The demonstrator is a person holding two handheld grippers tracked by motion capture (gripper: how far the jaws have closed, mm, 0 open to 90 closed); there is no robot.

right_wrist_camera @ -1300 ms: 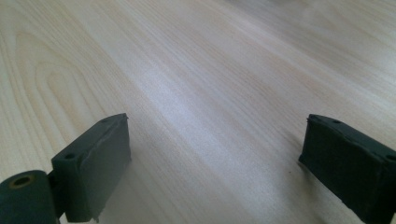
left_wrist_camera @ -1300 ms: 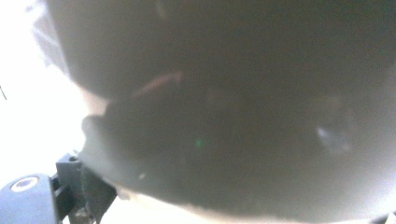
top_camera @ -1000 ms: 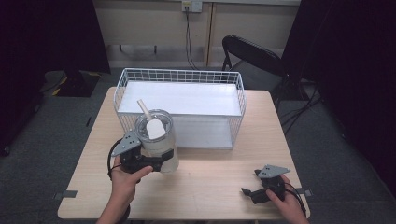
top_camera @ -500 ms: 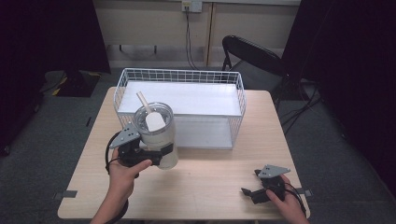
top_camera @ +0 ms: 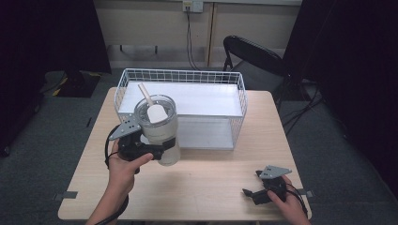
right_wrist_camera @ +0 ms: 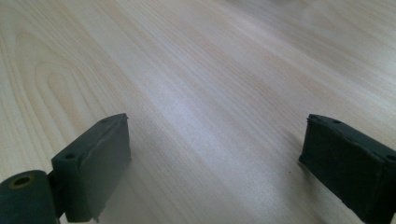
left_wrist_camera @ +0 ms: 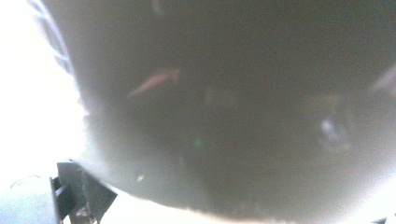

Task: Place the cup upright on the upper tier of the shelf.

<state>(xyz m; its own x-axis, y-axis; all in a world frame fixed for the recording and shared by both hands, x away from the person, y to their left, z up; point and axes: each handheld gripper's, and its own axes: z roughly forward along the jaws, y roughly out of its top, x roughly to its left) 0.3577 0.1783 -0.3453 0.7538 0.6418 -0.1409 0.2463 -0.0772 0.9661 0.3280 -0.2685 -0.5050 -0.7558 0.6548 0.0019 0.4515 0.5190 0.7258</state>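
On the table (top_camera: pixel 211 187) I see the wire basket (top_camera: pixel 183 77) at twelve o'clock, my left gripper (top_camera: pixel 157 151) clamped around the clear jar (top_camera: pixel 159 129) with its scoop (top_camera: pixel 152 110), lifted at the basket's front-left corner, and my right gripper (top_camera: pixel 251 190) resting wide apart at five o'clock.

No text, label, brand, number or sign can be read anywhere: not on the clear jar (top_camera: pixel 159 129) held in the left claw (top_camera: pixel 151 149), nor on the surface (top_camera: pixel 206 183).
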